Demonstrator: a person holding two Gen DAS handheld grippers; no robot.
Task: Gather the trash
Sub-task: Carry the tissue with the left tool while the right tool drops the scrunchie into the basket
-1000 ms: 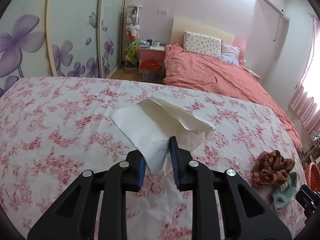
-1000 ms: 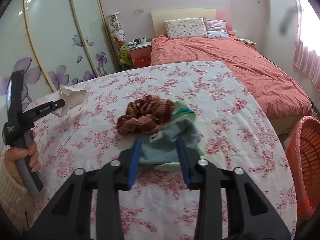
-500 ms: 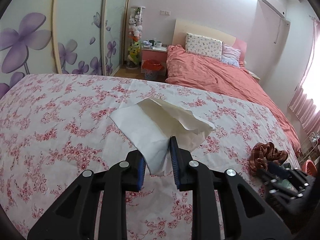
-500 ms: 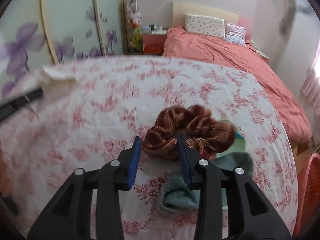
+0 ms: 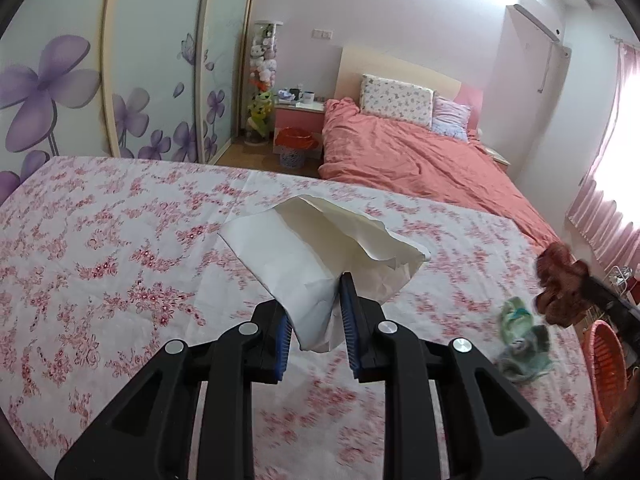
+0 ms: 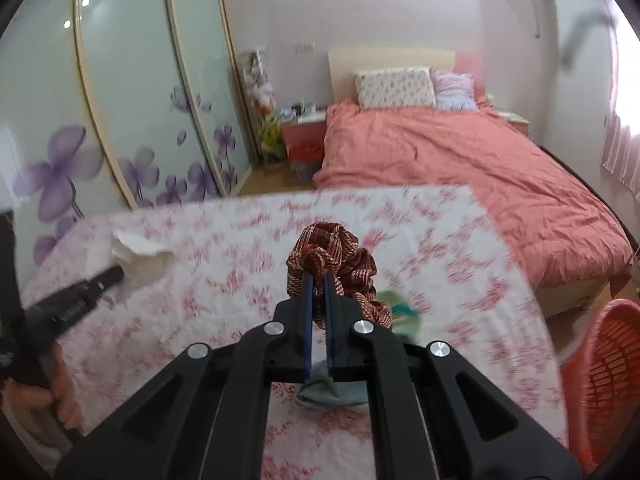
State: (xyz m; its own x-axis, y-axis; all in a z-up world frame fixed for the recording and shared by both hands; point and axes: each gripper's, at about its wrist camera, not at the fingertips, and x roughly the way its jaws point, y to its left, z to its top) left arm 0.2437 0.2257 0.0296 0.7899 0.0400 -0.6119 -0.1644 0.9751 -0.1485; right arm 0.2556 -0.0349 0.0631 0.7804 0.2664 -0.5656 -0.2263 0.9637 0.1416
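I have the left tool (image 5: 313,316) clamped on the crumpled white paper sheet (image 5: 320,252), which sticks out ahead of it over the counter with the pink-flowered white cloth (image 5: 120,264). My right tool (image 6: 316,312) has just been closing and now pinches a fold of the brown-and-cream checked fabric scrunchie (image 6: 340,264), holding it clear above the cloth. The grip is on a thin bit of ruffle near the tips, so I judge a quick swing could shake the scrunchie loose and drop it back beside the pale green and grey-blue cloth bundle (image 5: 522,344) lying near the counter's right edge. The paper is held only at its lower corner; it is floppy, so it could tear or slip if I wave it about. The orange plastic mesh basket (image 6: 600,380) stands just off the counter's right side, low down, and looks to me the likely bin; the risk is clipping its rim or the counter edge as I carry across. The room to the right is tight, with the salmon-covered bed (image 6: 460,168) beyond. The middle of the counter and its left half offer open room.
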